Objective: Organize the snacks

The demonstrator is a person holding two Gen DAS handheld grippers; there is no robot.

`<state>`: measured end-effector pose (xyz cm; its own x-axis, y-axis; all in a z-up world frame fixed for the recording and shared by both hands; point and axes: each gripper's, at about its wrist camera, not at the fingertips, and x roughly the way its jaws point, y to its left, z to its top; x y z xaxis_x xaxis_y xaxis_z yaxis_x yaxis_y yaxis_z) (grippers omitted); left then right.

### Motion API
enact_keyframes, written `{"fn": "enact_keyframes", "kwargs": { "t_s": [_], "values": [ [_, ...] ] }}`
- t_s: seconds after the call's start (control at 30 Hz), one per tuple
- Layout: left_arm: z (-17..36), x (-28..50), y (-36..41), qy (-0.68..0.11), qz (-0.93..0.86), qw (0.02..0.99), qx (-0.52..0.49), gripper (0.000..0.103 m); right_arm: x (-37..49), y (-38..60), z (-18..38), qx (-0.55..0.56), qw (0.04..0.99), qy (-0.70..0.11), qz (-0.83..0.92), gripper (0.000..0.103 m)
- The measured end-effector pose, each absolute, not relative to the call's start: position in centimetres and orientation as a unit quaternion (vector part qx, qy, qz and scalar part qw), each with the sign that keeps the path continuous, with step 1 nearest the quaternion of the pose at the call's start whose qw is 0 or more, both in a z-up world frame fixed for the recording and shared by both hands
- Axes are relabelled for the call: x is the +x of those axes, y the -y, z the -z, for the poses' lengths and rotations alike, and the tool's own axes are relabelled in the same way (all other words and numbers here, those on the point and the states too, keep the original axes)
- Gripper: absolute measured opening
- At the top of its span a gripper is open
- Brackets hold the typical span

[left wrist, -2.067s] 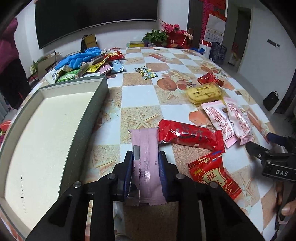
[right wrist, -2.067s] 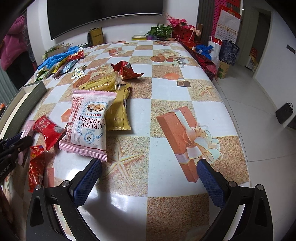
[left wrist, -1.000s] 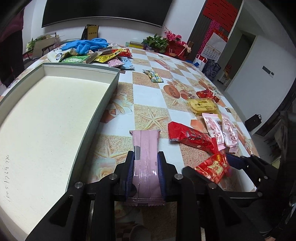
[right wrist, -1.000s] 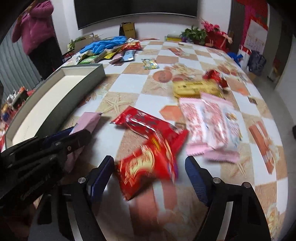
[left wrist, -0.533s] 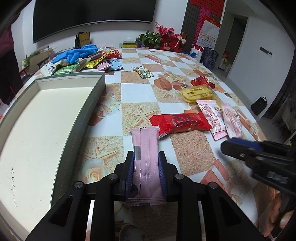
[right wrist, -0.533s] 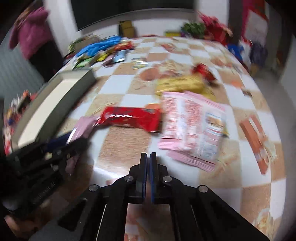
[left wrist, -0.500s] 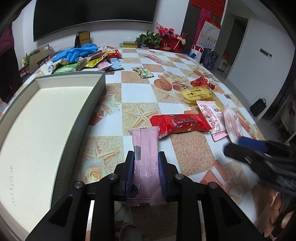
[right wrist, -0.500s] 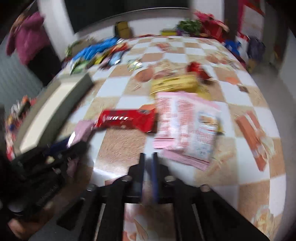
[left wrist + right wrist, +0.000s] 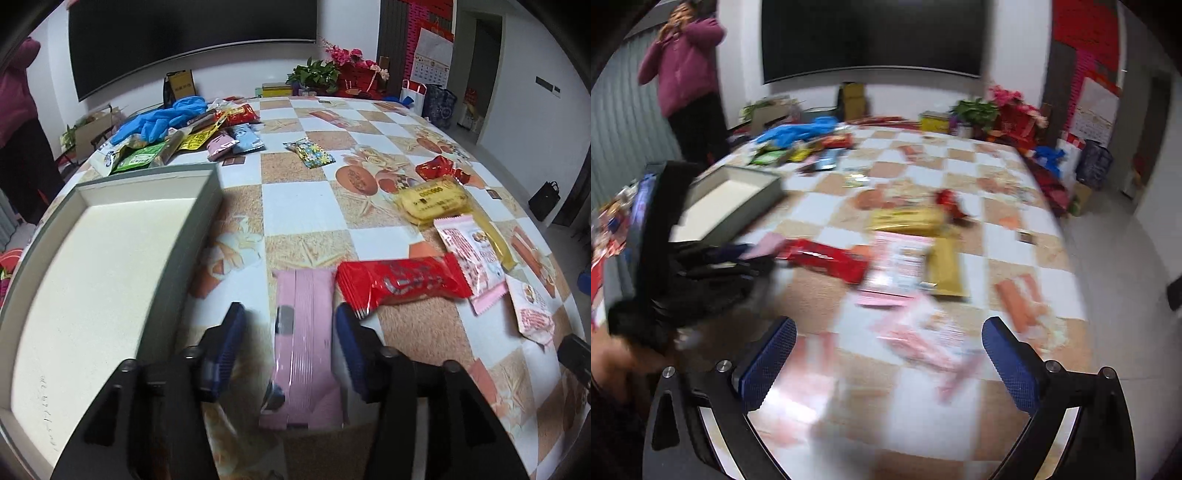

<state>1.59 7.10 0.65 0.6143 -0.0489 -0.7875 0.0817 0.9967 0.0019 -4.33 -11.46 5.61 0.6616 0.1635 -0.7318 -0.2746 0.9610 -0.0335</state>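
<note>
Both jaws are opening: your left gripper (image 9: 288, 332) releases the pink packet (image 9: 304, 343) at lower centre; your right gripper (image 9: 886, 363) holds nothing. Next, regrip it for the tray (image 9: 207, 184).

The tablecloth (image 9: 303, 206) is checked in white and sandy tan, printed with starfish and orange gifts. On it beside the grey-walled, cream-floored tray (image 9: 177, 266) lie a pale pink packet (image 9: 304, 332), a glossy red wrapper (image 9: 402, 282), yellow biscuits (image 9: 434, 199) and blue gloves (image 9: 162, 118).
</note>
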Motion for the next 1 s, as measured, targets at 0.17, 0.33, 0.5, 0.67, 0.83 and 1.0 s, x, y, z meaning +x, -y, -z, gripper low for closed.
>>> {"fn": "enact_keyframes", "kwargs": {
  "t_s": [0.17,0.33,0.5,0.67,0.83,1.0],
  "values": [
    [-0.1,2.8,-7.3,-0.462,0.033,0.886,0.018,0.103,-1.8,14.1,-3.6,-0.039,0.889,-0.440,-0.124,0.101],
    [-0.1,2.7,-7.2,-0.458,0.037,0.888,0.020,0.103,0.2,12.9,-0.9,-0.083,0.858,-0.482,-0.154,0.101],
    [0.0,3.2,-7.3,-0.457,0.050,0.888,0.022,0.103,0.0,13.0,-0.3,-0.095,0.863,-0.470,-0.158,0.102],
    [0.0,3.3,-7.4,-0.457,0.050,0.888,0.022,0.103,0.7,13.0,-0.2,-0.101,0.866,-0.464,-0.160,0.102],
    [0.0,3.3,-7.3,-0.457,0.050,0.888,0.022,0.103,0.8,13.2,-0.2,-0.097,0.866,-0.463,-0.163,0.102],
    [0.0,3.3,-7.4,-0.457,0.050,0.888,0.022,0.103,0.7,13.3,-0.2,-0.097,0.865,-0.464,-0.163,0.102]
  ]
}}
